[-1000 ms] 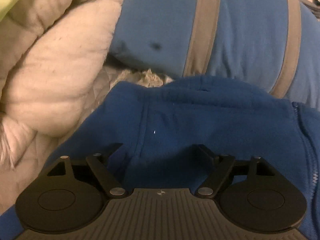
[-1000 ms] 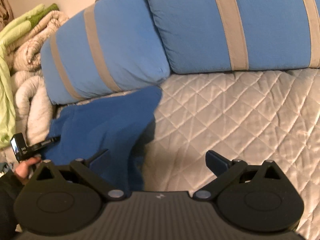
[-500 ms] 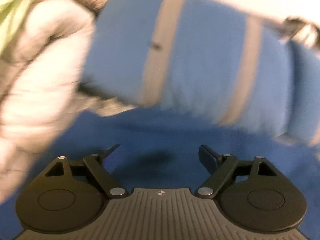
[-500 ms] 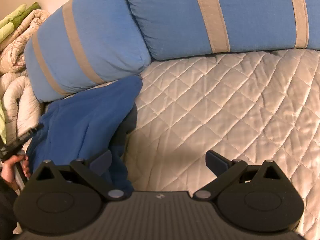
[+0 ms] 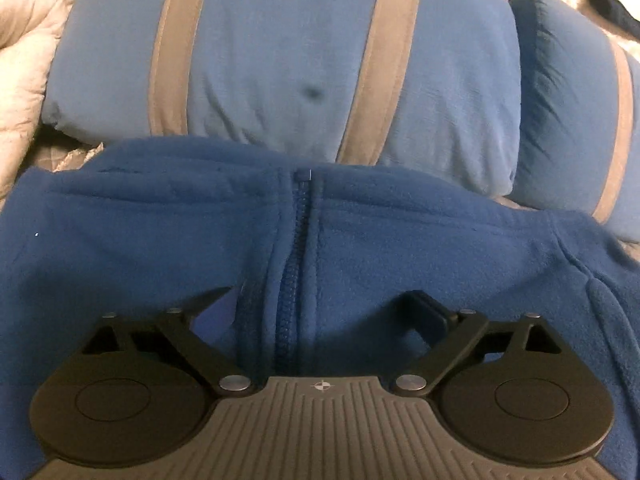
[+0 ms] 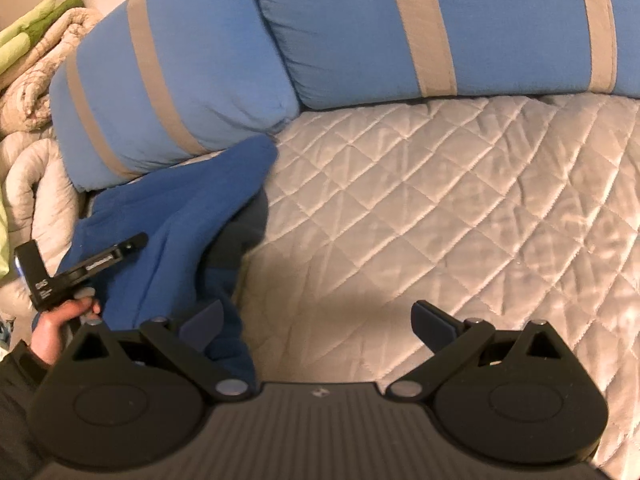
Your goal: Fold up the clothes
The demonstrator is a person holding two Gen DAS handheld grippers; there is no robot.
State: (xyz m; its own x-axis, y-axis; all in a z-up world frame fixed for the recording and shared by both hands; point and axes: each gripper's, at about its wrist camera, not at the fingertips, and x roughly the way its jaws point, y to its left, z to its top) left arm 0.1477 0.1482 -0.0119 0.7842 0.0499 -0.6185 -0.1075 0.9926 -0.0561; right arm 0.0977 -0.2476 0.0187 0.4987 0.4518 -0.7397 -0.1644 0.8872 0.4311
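A dark blue fleece jacket (image 5: 360, 236) with a zipper (image 5: 296, 248) down its middle lies on the bed against the pillows. My left gripper (image 5: 320, 300) is open and hovers low over the jacket, its fingers either side of the zipper. In the right wrist view the jacket (image 6: 180, 220) lies at the left, one end reaching toward a pillow. My right gripper (image 6: 316, 316) is open and empty above the quilt, its left finger over the jacket's edge. The left gripper (image 6: 80, 272) also shows there, held by a hand.
Two light blue pillows with beige stripes (image 6: 172, 80) (image 6: 460, 24) lean at the back of the bed. A beige quilted cover (image 6: 440, 220) spreads to the right. Bundled cream and green blankets (image 6: 32, 80) pile at the left.
My left gripper has swung right over the jacket, so the zipper now lies between its fingers. My right gripper has shifted a little; both stay open.
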